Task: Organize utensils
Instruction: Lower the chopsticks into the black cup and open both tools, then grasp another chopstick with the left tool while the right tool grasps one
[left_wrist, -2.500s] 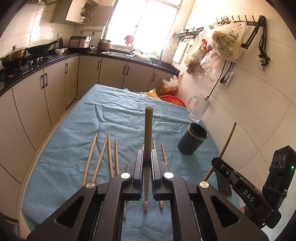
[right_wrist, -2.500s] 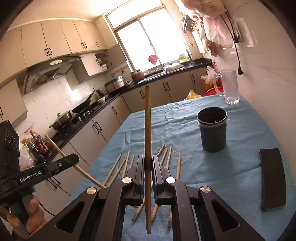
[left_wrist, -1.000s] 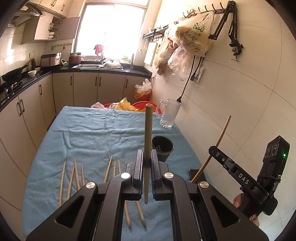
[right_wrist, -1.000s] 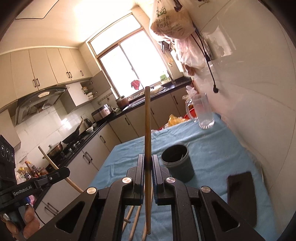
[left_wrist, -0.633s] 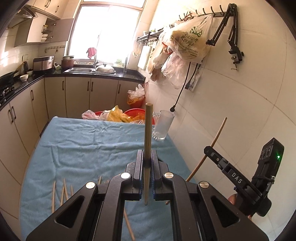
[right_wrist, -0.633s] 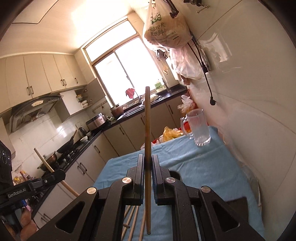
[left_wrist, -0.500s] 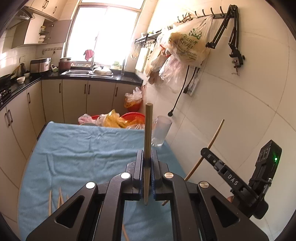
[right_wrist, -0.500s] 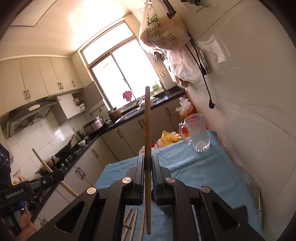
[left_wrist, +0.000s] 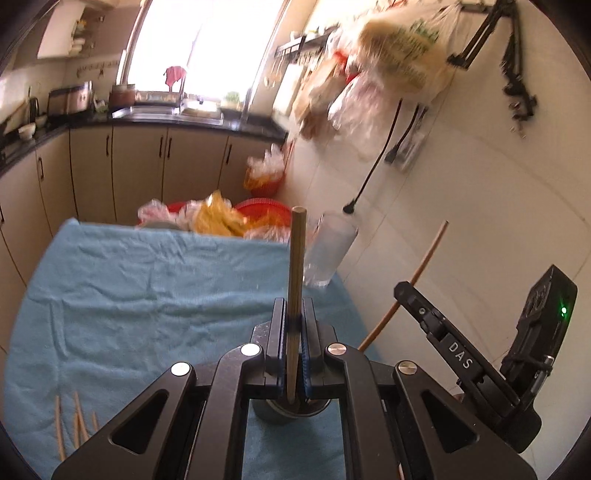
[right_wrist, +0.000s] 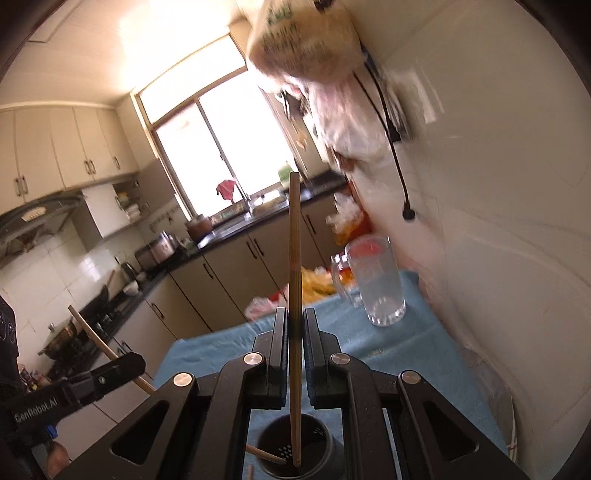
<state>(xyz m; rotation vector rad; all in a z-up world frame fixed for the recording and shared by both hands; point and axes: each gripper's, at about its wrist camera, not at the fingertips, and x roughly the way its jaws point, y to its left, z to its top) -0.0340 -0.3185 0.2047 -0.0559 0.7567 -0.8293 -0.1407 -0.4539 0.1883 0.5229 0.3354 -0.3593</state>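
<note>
Over the dark cup (right_wrist: 295, 454) on the blue-clothed worktop (left_wrist: 147, 288), both grippers hang with a chopstick each. The left gripper (left_wrist: 294, 332) has its jaws pressed tight on a wooden chopstick (left_wrist: 296, 266) that stands upright between them; its lower tip sits just at the cup's rim (left_wrist: 291, 410), which peeks out beneath the gripper body. The right gripper (right_wrist: 294, 332) carries a second, longer chopstick (right_wrist: 294, 258), also upright. Its jaws stand close on either side of the stick, with a thin gap showing on each side, so I cannot tell whether they still pinch it. The lower end of this stick reaches down inside the cup, near the perforated bottom. The tip of another stick (right_wrist: 264, 453) pokes over the cup's near rim from the left; it runs back toward the left gripper, seen at the left edge of the right wrist view.

A glass mug (right_wrist: 376, 284) stands on the cloth just beside the tiled wall, beyond the cup. A few loose chopsticks (left_wrist: 70, 421) lie on the cloth at the lower left of the left wrist view, well apart from the cup. Plastic bags (left_wrist: 399, 48) hang on the wall above, blurred.
</note>
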